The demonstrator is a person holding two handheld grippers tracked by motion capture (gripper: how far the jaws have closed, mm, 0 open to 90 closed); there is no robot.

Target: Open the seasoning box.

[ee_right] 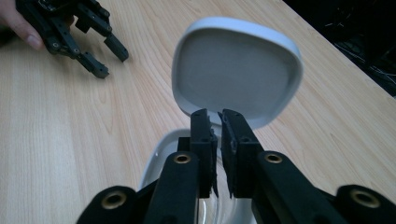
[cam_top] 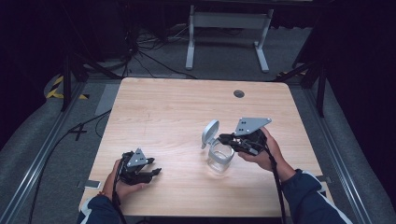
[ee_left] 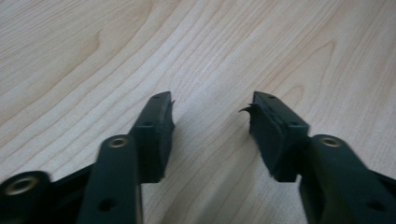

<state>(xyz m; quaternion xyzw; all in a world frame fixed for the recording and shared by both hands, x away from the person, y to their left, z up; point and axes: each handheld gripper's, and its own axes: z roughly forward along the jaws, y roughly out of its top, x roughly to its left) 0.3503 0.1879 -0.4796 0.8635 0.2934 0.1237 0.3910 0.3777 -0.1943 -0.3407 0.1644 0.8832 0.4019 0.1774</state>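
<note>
The right claw is held by the person's right hand over the right half of the counter, with its grey three-cornered plate on top and tilted. It points toward the person's left, and its jaws are closed tight on the edge of a white lid. The lid stands nearly upright, raised above the clear glass jar, which sits on the counter just below and beside the claw tips. In the right gripper view the pale rim of the jar shows under the jaws, and the lid's hollow grey inner face is turned toward the camera.

The left claw rests low near the front left part of the counter, held in the left hand, well apart from the jar. Its jaws stand apart with nothing between them; the left gripper view shows bare wood grain in the gap. Both forearms wear dark blue sleeves.

The counter is light wood with rounded corners and a small round dark grommet near its far edge. Beyond it lies grey floor with loose black cables and a white metal stand; the surroundings are dark.
</note>
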